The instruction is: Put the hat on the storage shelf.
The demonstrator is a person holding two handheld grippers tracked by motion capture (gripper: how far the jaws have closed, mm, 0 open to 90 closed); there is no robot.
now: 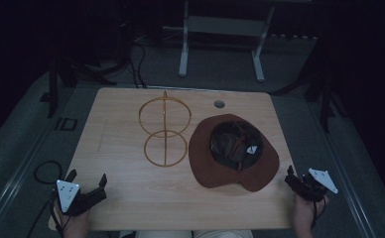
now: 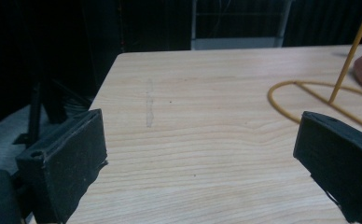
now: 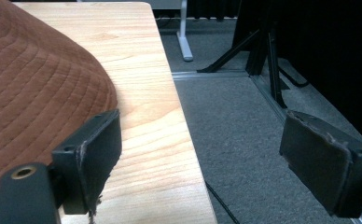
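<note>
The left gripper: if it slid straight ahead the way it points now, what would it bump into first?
Probably nothing soon: the left gripper faces bare table. The gold wire stand lies off to its right, likely just outside its path.

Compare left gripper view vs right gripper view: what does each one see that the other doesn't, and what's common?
Left gripper view alone: the gold wire stand, its ring flat on the wood and a rod rising from it, plus a faint scuff mark on the surface.

Right gripper view alone: the hat's stitched brim up close, the grey carpet floor past the table's edge, and a black tripod leg.

Both: the wooden table, the brown hat, and open jaws holding nothing.
</note>
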